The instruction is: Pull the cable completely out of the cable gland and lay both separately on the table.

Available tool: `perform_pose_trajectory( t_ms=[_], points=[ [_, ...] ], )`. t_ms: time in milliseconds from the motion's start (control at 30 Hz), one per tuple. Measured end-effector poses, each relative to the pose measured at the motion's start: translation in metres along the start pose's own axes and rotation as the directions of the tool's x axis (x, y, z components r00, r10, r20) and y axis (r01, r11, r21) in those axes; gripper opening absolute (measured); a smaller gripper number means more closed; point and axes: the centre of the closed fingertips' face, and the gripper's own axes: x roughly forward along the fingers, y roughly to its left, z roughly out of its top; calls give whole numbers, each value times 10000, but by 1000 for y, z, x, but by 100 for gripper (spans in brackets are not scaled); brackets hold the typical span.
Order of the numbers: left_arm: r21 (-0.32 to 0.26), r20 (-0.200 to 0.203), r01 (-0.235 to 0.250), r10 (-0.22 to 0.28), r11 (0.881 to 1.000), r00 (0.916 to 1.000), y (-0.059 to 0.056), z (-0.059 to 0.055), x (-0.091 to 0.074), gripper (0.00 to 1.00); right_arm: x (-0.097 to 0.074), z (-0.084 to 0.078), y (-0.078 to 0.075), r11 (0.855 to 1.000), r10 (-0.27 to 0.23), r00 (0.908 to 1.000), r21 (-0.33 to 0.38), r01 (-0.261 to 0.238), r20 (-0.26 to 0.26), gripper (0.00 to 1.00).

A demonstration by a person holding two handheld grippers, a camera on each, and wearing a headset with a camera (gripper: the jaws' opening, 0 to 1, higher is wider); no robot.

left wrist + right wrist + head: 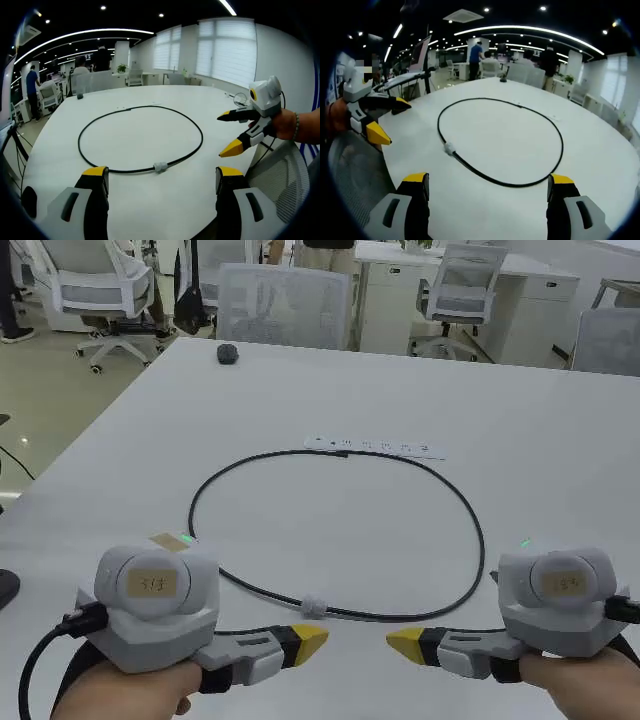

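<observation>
Cable gland (314,605) sits threaded on cable (470,510); left tongs (157,180), right tongs (490,187) both gape. Loose pinch, gland could merely slide.

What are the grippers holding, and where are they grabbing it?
Nothing. The left gripper and right gripper are both open above the table; the cable and its cable gland lie untouched on it.

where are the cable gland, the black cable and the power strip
cable gland (314,606): head view, middle of its pale body on the cable's near arc
black cable (190,510): head view, left edge of the loop
power strip (375,447): head view, middle of its white top face
</observation>
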Motion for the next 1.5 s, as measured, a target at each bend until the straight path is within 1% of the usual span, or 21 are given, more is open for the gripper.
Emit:
perform_pose_trajectory(
  t_ms=[400,567,1500],
  points=[
    [16,-21,-16,16,10000,10000,1,-1,-3,88,0,2,3,10000,85,10000,-38,-85,16,99],
    [6,-27,5,-5,10000,10000,-1,-1,-3,88,-1,2,2,10000,57,10000,-15,-57,62,99],
    [-10,-130,-42,42,10000,9999,-2,-7,-5,88,-3,-2,1,10000,18,10000,-9,-18,-3,99]
  ],
)
